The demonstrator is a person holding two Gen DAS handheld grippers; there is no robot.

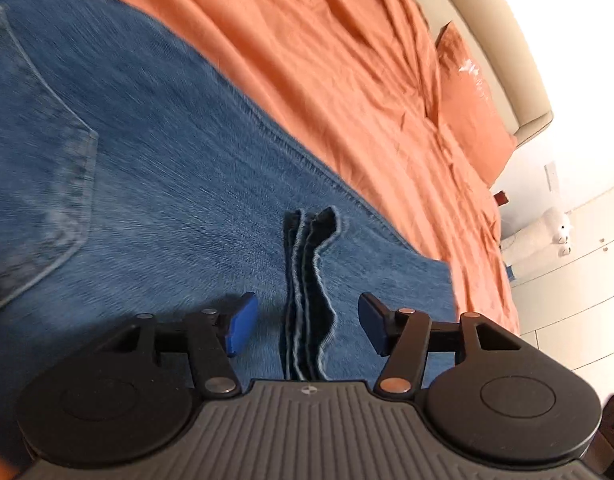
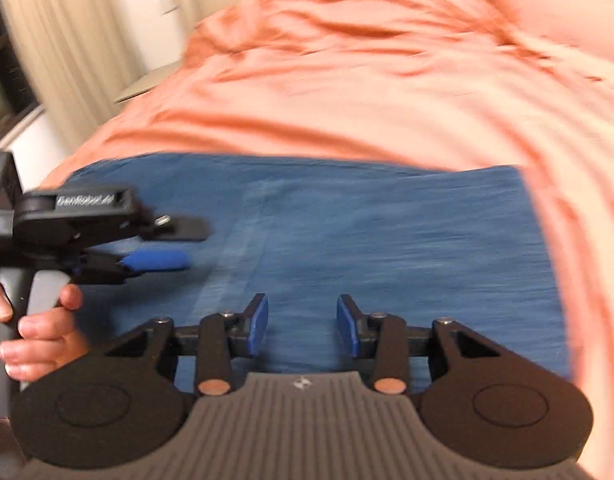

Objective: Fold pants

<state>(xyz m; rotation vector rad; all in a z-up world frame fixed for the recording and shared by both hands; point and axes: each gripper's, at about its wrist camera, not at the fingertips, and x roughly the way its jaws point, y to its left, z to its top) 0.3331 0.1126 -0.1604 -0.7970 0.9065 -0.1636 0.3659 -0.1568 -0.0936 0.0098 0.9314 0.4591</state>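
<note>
Blue denim pants (image 1: 155, 184) lie flat on an orange bed sheet (image 1: 327, 52). In the left wrist view a back pocket (image 1: 39, 152) shows at the left, and a stack of hem edges (image 1: 307, 280) stands upright between the fingers of my open left gripper (image 1: 307, 326), untouched by the pads. In the right wrist view the pants (image 2: 387, 240) lie as a folded rectangle; my right gripper (image 2: 301, 326) is open and empty just above them. The left gripper (image 2: 159, 260) shows at the left, held by a hand (image 2: 39, 328).
An orange pillow (image 1: 467, 100) and a beige headboard (image 1: 499, 40) lie at the far end of the bed. A white wardrobe and a plush toy (image 1: 561, 230) stand beyond the bed's side. Curtains (image 2: 67, 32) hang at the left in the right wrist view.
</note>
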